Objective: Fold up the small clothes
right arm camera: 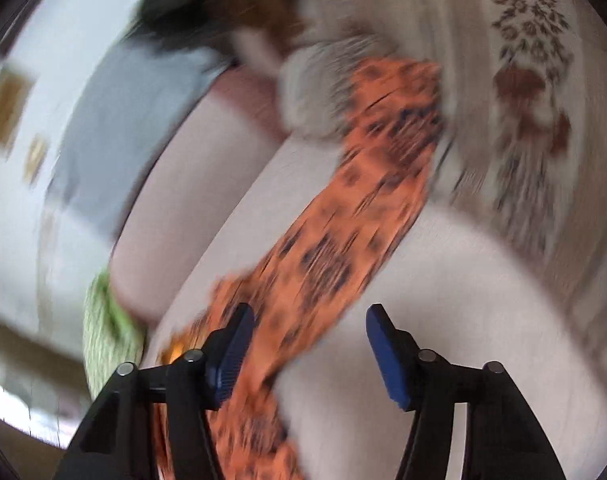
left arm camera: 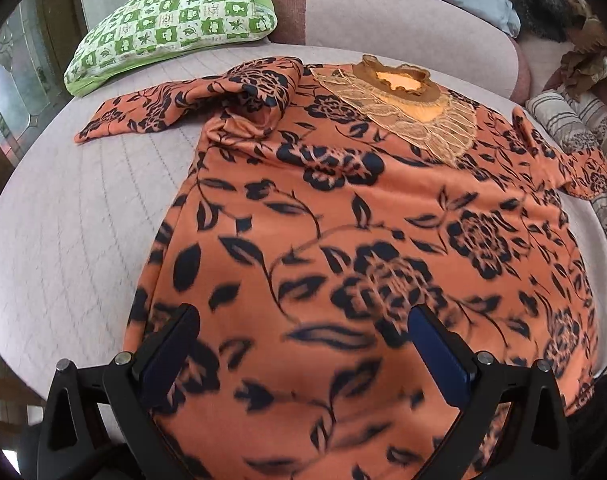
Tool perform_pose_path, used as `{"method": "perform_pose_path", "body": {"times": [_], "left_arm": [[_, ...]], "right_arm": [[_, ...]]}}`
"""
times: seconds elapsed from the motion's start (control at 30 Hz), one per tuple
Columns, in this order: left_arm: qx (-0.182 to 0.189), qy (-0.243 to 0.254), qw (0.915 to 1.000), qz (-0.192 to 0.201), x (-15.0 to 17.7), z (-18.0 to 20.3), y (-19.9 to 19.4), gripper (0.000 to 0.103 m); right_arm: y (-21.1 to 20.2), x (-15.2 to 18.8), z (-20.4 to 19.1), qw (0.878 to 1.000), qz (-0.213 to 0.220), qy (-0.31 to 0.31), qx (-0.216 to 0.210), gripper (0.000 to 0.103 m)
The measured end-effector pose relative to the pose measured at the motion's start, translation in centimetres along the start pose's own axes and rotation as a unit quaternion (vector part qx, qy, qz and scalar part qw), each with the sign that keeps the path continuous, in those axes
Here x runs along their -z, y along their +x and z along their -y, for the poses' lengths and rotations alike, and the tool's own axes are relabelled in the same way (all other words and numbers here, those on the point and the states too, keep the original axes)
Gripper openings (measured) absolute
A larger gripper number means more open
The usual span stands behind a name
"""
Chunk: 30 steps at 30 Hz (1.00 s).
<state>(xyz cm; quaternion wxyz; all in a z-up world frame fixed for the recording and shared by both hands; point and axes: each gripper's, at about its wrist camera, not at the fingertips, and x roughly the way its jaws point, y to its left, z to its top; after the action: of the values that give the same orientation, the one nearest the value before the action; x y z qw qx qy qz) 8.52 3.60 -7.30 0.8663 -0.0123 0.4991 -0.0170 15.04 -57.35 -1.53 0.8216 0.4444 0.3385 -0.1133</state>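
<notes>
left wrist: left gripper [left arm camera: 303, 328] jaws spread, empty, over hem end of orange black-flowered knit top [left arm camera: 343, 216] lying flat on pale quilted bed [left arm camera: 63, 216], gold lace collar far | right wrist: blurred; right gripper [right arm camera: 309, 330] jaws apart, top's sleeve [right arm camera: 343, 216] passing beside left jaw, unpinched

Soft, even daylight fills both fisheye views, with no hard shadows or glare on the pale quilted surface [left arm camera: 75, 208]. The left wrist view is fairly sharp towards the lace collar [left arm camera: 399, 100] and the green checked pillow [left arm camera: 171, 28], while the orange floral garment [left arm camera: 343, 240] smears slightly near the lens. The right wrist view is streaked throughout by heavy motion blur, the orange sleeve [right arm camera: 343, 216] and background reduced to smudges. Dark vignetting and curved bending ring the edges of both
</notes>
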Motion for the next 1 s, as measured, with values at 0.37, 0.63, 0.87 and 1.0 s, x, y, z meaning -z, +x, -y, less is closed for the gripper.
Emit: {"method": "perform_pose_path", "body": {"times": [0.37, 0.63, 0.87, 1.0], "left_arm": [[0.018, -0.011, 0.9997, 0.012, -1.7, -1.0, 3.2, 0.103], [0.017, -0.005, 0.9997, 0.017, -1.7, -1.4, 3.3, 0.103], [0.045, -0.072, 0.9961, 0.026, -1.9, -3.4, 2.4, 0.103], [0.056, -0.117, 0.991, 0.034, -1.9, -5.2, 1.6, 0.103]], "right_arm": [[6.8, -10.1, 3.1, 0.985, 0.072, 0.013, 0.157, 0.051], [7.5, -10.6, -3.2, 0.967, 0.109, -0.108, 0.203, 0.006], [1.7, -3.0, -21.6, 0.958, 0.11, -0.265, 0.017, 0.006], [1.7, 6.6, -31.1, 0.941, 0.064, -0.323, -0.075, 0.006]]}}
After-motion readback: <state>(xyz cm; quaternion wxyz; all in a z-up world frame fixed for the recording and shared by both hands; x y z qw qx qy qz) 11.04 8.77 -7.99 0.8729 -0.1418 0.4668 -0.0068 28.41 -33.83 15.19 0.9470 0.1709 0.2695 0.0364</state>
